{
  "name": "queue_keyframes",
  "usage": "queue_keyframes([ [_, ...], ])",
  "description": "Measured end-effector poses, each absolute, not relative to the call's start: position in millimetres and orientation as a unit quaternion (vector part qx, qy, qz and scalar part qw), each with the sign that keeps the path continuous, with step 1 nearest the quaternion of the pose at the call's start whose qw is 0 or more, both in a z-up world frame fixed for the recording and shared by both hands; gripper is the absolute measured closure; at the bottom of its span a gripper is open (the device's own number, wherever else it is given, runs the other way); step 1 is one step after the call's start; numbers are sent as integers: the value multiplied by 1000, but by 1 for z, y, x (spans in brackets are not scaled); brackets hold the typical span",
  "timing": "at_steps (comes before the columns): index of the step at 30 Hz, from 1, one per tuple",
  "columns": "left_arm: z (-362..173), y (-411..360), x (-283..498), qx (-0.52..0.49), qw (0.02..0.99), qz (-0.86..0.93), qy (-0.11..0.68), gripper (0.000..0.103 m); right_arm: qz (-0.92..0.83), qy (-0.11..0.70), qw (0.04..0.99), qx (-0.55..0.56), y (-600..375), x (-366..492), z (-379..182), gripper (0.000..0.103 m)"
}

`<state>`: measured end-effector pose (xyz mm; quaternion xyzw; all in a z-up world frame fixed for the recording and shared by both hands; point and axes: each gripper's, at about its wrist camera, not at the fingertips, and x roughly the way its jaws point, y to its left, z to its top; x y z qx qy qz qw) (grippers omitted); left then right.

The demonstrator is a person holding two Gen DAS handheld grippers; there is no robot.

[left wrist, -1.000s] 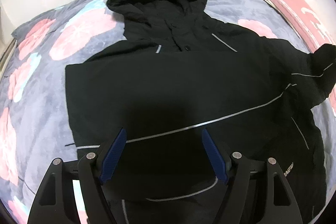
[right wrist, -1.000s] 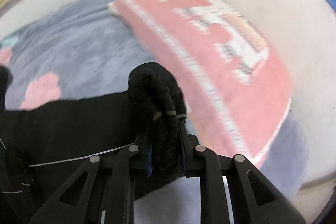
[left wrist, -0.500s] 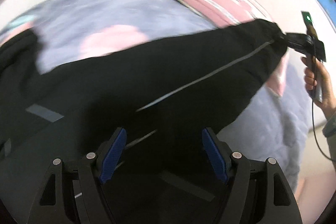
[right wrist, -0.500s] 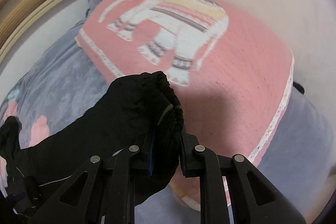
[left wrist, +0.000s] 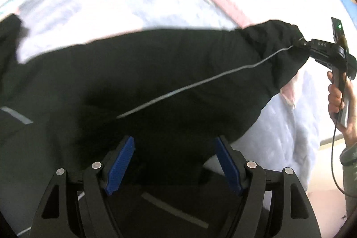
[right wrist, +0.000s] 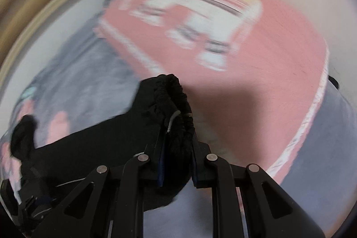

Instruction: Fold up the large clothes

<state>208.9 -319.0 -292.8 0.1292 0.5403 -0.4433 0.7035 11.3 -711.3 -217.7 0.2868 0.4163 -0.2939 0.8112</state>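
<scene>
A large black jacket (left wrist: 156, 73) with thin grey piping lies on the bed, one sleeve stretched out to the right. My right gripper (right wrist: 176, 144) is shut on that sleeve's gathered elastic cuff (right wrist: 178, 104) and holds it above the bedding. In the left wrist view the same gripper (left wrist: 321, 50) shows at the sleeve's far end, gripped by a person's hand (left wrist: 337, 99). My left gripper (left wrist: 174, 160) hovers open over the sleeve near the jacket body, its blue pads (left wrist: 120, 162) wide apart with only cloth below them.
A pink pillow with an elephant print (right wrist: 234, 41) lies just beyond the cuff. The grey floral bedspread (left wrist: 93, 6) covers the bed. A wooden headboard (right wrist: 33, 3) runs along the upper left. A cable (left wrist: 334, 162) hangs from the hand-held gripper.
The left gripper swung right from over the jacket's body to over the stretched sleeve, then held still. The right gripper carried the cuff outward over the pink pillow, pulling the sleeve straight.
</scene>
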Motion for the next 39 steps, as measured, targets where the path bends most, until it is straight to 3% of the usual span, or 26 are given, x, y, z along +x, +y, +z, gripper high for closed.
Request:
queue_keyframes([
  [8, -240, -184, 213, 92, 771, -366, 512, 27, -173, 408, 872, 209, -568, 76, -149, 84],
  [16, -232, -36, 202, 22, 820, -245, 517, 27, -37, 412, 904, 112, -383, 160, -109, 84],
  [21, -239, 32, 192, -18, 830, -190, 524, 27, 43, 455, 887, 69, -262, 207, -136, 84],
  [28, -263, 83, 186, -66, 829, -149, 535, 27, 109, 536, 837, 2, -135, 253, -244, 82],
  [30, -268, 88, 184, -66, 828, -141, 538, 27, 125, 571, 812, 7, -117, 262, -282, 79],
  [33, -275, 92, 189, -66, 824, -141, 545, 27, 143, 599, 788, 25, -110, 265, -311, 65],
  [37, -279, 85, 200, -68, 818, -155, 549, 27, 200, 590, 777, 91, -137, 257, -292, 50],
  [39, -279, 77, 206, -71, 814, -173, 550, 27, 213, 564, 791, 109, -162, 242, -271, 50],
])
